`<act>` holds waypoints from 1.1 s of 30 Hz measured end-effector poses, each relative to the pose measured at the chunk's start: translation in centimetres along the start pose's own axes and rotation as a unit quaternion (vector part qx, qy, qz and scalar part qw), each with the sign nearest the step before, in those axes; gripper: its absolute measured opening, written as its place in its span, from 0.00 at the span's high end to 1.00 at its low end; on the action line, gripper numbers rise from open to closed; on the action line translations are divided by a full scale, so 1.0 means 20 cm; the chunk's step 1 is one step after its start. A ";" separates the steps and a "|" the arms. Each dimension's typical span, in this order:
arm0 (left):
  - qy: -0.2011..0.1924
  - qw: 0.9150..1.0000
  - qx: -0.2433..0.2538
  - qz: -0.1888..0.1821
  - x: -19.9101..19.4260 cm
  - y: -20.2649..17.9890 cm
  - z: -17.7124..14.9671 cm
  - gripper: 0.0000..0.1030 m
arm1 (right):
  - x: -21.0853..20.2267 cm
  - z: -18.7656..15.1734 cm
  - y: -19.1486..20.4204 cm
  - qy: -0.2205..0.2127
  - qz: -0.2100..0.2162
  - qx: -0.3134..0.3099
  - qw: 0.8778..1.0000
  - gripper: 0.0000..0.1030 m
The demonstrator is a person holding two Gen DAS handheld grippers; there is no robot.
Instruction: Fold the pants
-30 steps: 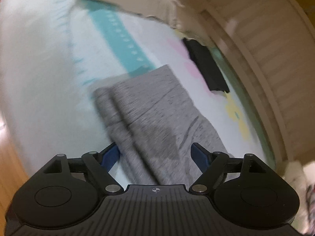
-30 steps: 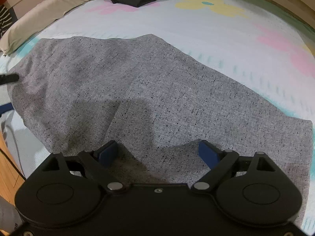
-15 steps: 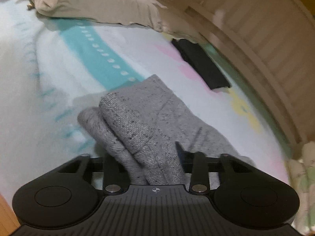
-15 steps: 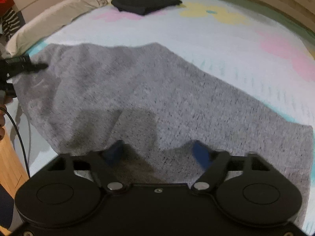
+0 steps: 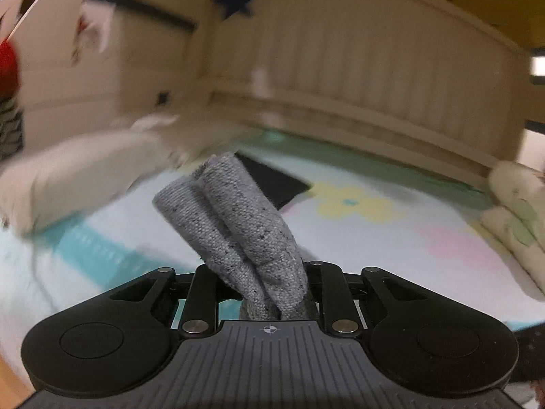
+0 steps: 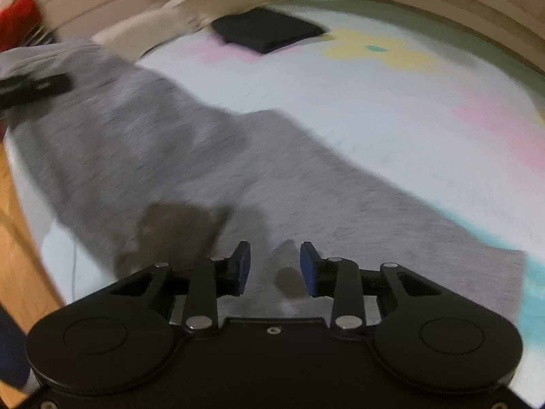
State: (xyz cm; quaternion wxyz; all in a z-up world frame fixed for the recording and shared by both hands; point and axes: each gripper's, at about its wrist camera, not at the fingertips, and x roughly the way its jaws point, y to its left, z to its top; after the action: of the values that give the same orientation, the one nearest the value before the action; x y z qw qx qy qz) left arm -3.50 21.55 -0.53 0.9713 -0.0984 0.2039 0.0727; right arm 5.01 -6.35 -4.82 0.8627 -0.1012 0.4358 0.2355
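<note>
Between left gripper (image 5: 262, 283) pads — bunched pants (image 5: 238, 225) (right's closing).

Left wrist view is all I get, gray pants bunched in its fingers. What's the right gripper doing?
Observer: The right gripper hovers low over the pants. Its fingers have just been closing, and a small ridge of fabric sits between them, not yet pinched.
Operator: Where's the rest of the pants?
Observer: Mostly flat on the bed sheet, running diagonally. Only the end at the left gripper, whose fingers have just been closing on it, is lifted.
Operator: Anything touching them?
Observer: No. The folded black garment lies apart from them, further up the bed.
</note>
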 end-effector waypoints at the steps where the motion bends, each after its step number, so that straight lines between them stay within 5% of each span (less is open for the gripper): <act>1: -0.005 1.000 0.018 -0.002 -0.02 -0.08 0.03 0.80 | -0.02 0.00 -0.04 -0.003 -0.009 0.012 1.000 0.57; 5: -0.020 0.997 0.074 -0.016 -0.02 -0.38 0.09 0.80 | -0.11 0.01 -0.26 0.003 -0.042 0.080 0.996 0.57; 8: -0.022 0.996 0.058 -0.059 0.00 -0.53 0.09 0.80 | -0.16 -0.01 -0.41 0.005 -0.049 0.125 0.991 0.56; 12: -0.017 0.996 0.052 -0.070 0.08 -0.57 0.10 0.80 | -0.19 -0.07 -0.49 0.017 -0.036 0.154 0.987 0.56; 17: -0.023 0.999 0.019 -0.042 0.10 -0.33 0.08 0.80 | -0.15 -0.03 -0.38 0.013 -0.016 0.113 0.993 0.56; 22: 0.011 0.995 -0.087 0.037 0.22 0.18 0.00 0.80 | -0.04 0.02 -0.23 0.019 0.008 0.079 0.997 0.56; 24: 0.059 0.985 -0.154 0.051 0.31 0.39 -0.08 0.80 | 0.02 0.05 -0.16 0.021 0.014 0.065 0.998 0.56; 29: 0.164 0.943 -0.280 0.073 0.49 0.70 -0.41 0.78 | 0.15 0.17 -0.03 0.014 0.026 0.031 0.999 0.56; 33: 0.161 0.944 -0.278 0.068 0.49 0.72 -0.41 0.75 | 0.35 0.34 0.03 0.019 0.022 0.024 0.999 0.57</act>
State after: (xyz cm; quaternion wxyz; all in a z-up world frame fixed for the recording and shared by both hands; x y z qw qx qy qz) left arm -0.47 34.58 -14.26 0.8522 -0.3611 0.3352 0.1761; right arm 13.08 -0.99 -6.36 0.8512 -0.0752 0.4599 0.2415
